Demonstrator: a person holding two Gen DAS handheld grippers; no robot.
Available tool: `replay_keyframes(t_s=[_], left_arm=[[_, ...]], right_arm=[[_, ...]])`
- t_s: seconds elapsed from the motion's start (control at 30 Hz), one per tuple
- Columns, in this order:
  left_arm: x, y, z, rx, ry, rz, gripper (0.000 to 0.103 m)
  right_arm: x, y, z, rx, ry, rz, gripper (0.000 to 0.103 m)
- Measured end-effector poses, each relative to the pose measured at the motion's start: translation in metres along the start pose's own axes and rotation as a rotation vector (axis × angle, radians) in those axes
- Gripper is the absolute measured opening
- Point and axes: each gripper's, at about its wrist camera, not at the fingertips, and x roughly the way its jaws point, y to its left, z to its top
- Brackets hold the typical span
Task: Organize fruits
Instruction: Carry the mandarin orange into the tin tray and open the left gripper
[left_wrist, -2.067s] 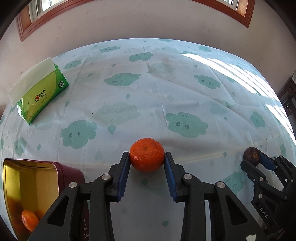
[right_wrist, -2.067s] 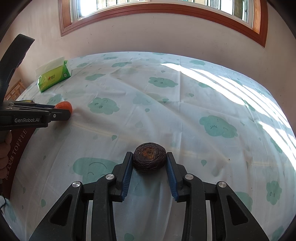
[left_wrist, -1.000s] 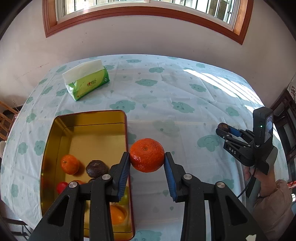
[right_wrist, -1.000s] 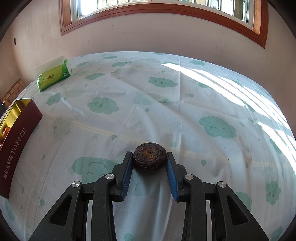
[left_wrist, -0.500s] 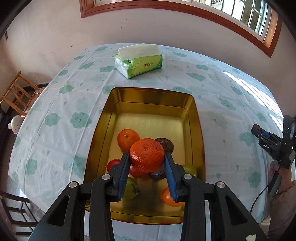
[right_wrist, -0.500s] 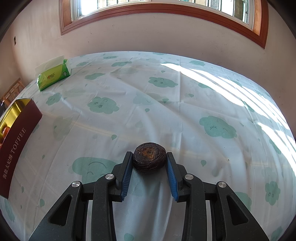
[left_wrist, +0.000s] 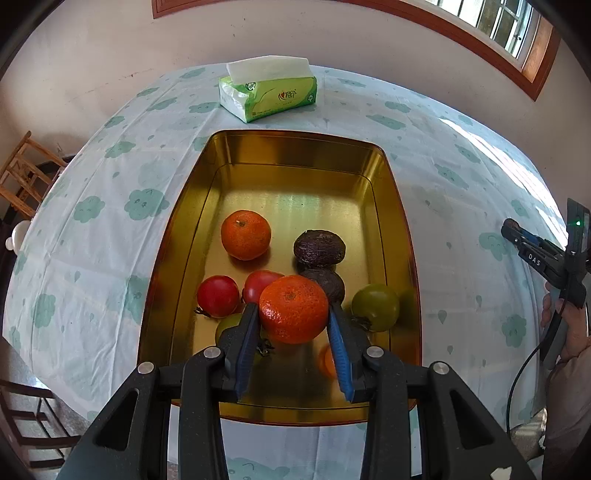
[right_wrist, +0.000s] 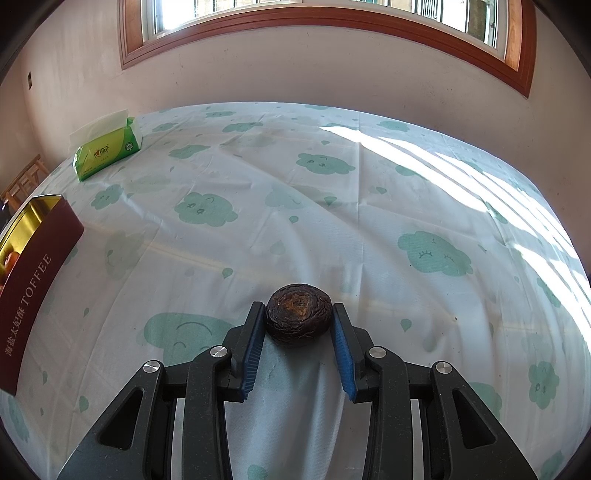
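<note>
We've got the left gripper (left_wrist: 293, 314) clenched on a round orange mandarin (left_wrist: 293, 309) over the gold rectangular tin (left_wrist: 295, 147); right gripper (right_wrist: 298, 320) (far right) grips a wrinkled dark-brown fruit (right_wrist: 298, 320).

Tin (left_wrist: 400, 221) far half bare; near half crowded with fruit (left_wrist: 245, 234).

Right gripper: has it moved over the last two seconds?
No. The right gripper, shut on the dark wrinkled fruit, sits over the same cloud print as before.
</note>
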Motion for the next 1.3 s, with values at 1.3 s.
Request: replay_keyframes(t_s=[1.3], left_arm=[[0.011, -0.013, -0.016, 0.045, -0.012, 0.027, 0.035]], right_arm=[[0.000, 0.002, 0.000, -0.005, -0.001, -0.007, 0.036]])
